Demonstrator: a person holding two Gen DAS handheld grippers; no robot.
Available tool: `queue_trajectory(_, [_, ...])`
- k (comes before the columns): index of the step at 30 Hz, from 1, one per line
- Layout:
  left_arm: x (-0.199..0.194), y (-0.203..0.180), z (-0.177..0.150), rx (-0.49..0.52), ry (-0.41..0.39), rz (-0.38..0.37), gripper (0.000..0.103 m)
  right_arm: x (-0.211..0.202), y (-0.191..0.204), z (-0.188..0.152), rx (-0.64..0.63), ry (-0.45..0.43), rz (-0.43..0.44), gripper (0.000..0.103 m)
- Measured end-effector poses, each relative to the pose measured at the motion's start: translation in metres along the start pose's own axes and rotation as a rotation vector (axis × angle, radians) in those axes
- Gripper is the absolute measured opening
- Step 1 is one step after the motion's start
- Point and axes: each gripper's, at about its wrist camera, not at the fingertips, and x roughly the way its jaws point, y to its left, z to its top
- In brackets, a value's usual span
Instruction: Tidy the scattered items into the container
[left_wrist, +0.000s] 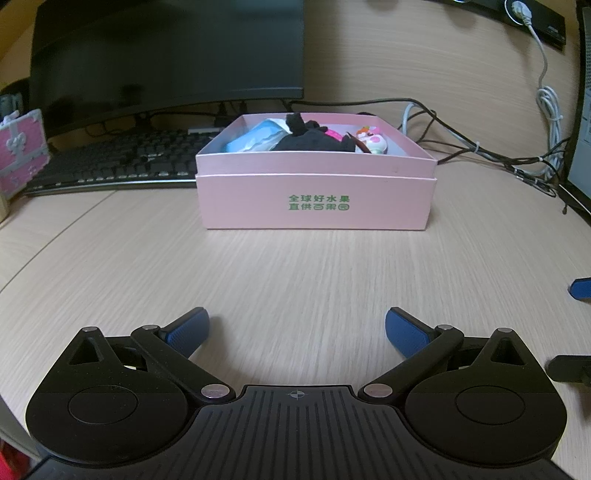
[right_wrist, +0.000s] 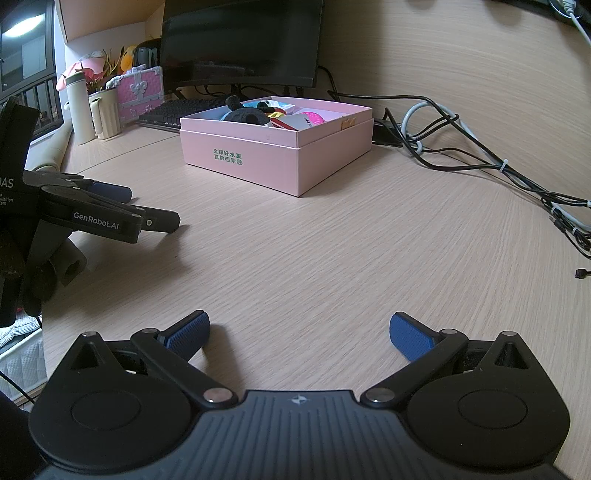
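The left gripper (left_wrist: 297, 332) and the right gripper (right_wrist: 300, 334) both hover over the pale wood-grain desk (left_wrist: 295, 266) with blue-padded fingers spread wide, holding nothing. Only the right wrist view shows the left gripper from the side. Ahead sits the pink cardboard box with green lettering (left_wrist: 314, 199), well apart from both — a black plush toy (left_wrist: 310, 138) and colourful small items lie inside, mostly hidden by its wall. Behind it, the dark monitor (left_wrist: 166, 55) is cut off; a black keyboard (left_wrist: 122, 162) sits beside the box.

"全球好水果 直供百果园" on pink box (left_wrist: 314, 199); "GenRobot.AI" on left hand-held gripper (right_wrist: 147, 206)
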Motion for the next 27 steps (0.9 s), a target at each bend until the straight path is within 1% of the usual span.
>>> queue_trajectory(13, [0.0008,0.0006,0.0002,0.0,0.0,-0.001,0.103,-0.0003,-0.0002,-0.0002,0.0,0.0,0.0,0.103])
queue_trajectory(27, [0.0005,0.0011,0.0,-0.009,-0.002,0.016,0.103,-0.0004,-0.0003,-0.0003,0.0,0.0,0.0,0.103])
